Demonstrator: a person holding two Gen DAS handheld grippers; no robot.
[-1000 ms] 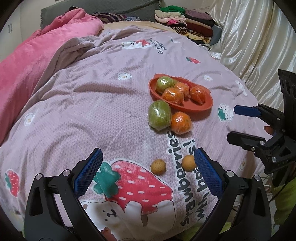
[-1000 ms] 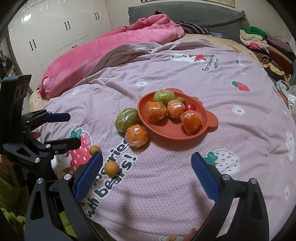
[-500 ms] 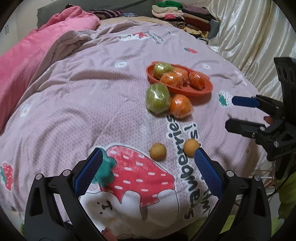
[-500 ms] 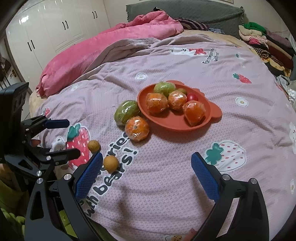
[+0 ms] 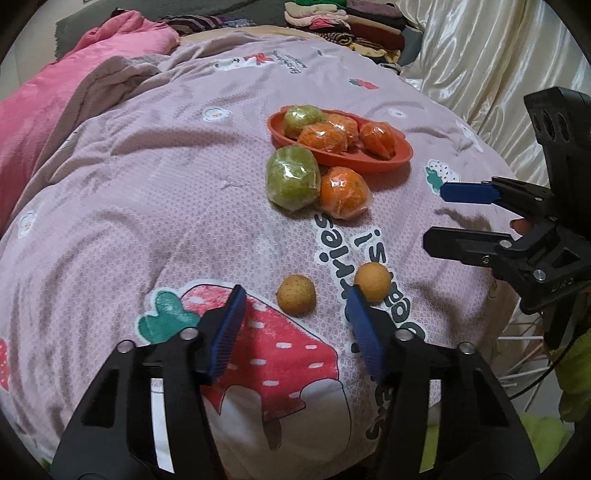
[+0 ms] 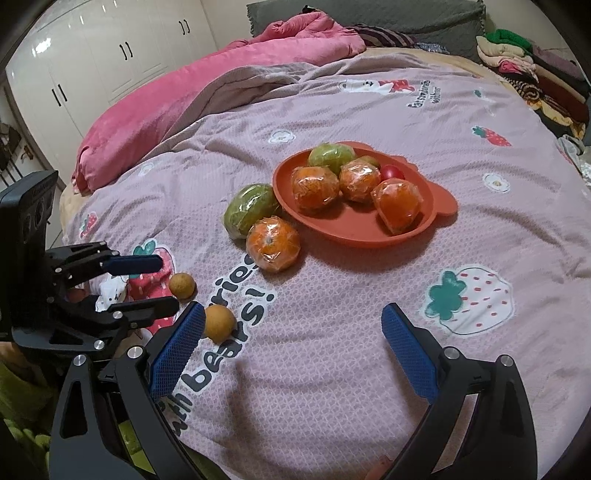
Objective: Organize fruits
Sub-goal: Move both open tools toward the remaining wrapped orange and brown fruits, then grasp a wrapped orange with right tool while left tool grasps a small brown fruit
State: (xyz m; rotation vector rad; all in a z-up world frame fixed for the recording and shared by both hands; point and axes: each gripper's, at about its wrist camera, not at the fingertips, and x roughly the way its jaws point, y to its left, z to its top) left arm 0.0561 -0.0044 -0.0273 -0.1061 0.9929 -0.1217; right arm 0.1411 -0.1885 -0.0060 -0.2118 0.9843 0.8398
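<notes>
Over the small tan round fruit, we centre our spread-jawed left gripper before pinching gently; right gripper waits spread.

Home bedroom. A bed fills both views, covered by a mauve quilted bedspread printed with strawberries, cartoon bears and lettering. A rumpled pink fleece blanket lies bunched toward 11 o'clock in the right wrist view, against a grey upholstered headboard at 12. Glossy white wardrobe doors with dark handles stand at 10 o'clock. A stack of folded clothes, green, cream and maroon, sits at 2 o'clock on the bed's far corner. In the left wrist view, a shiny cream satin curtain hangs at 1 to 2 o'clock beside the bed.
</notes>
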